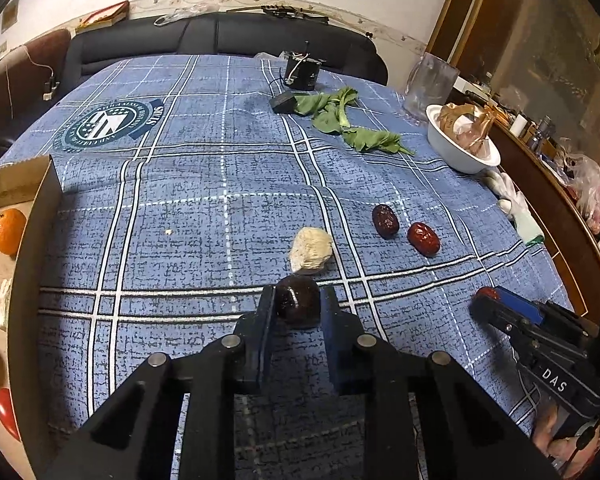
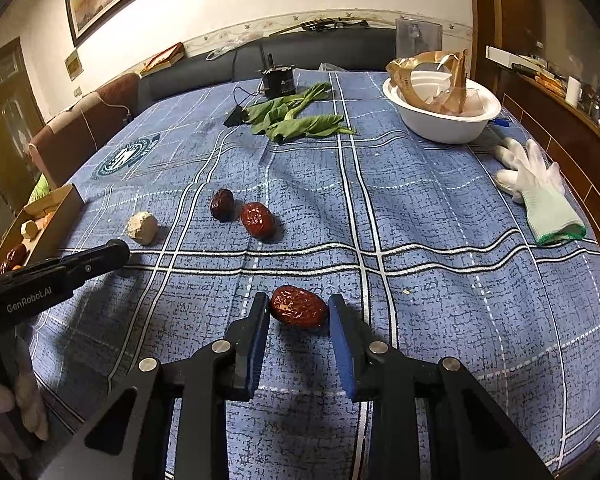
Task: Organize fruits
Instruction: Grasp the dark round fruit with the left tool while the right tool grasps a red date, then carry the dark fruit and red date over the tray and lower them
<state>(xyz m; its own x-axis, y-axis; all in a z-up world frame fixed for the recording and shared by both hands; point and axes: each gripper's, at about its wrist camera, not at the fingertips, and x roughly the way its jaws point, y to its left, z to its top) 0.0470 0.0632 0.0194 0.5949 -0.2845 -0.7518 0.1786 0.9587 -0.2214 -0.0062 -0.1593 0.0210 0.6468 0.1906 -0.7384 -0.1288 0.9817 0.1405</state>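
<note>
On the blue checked tablecloth, left gripper clamps one dark jujube and right gripper brackets another jujube, pads barely touching; light, wrinkled, slightly yielding fruit, probably best pinched across the middle.

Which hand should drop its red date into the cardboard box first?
Probably the left. The left gripper is shut on a dark date, and the cardboard box sits right beside it. The right gripper brackets its own date farther from the box.
</note>
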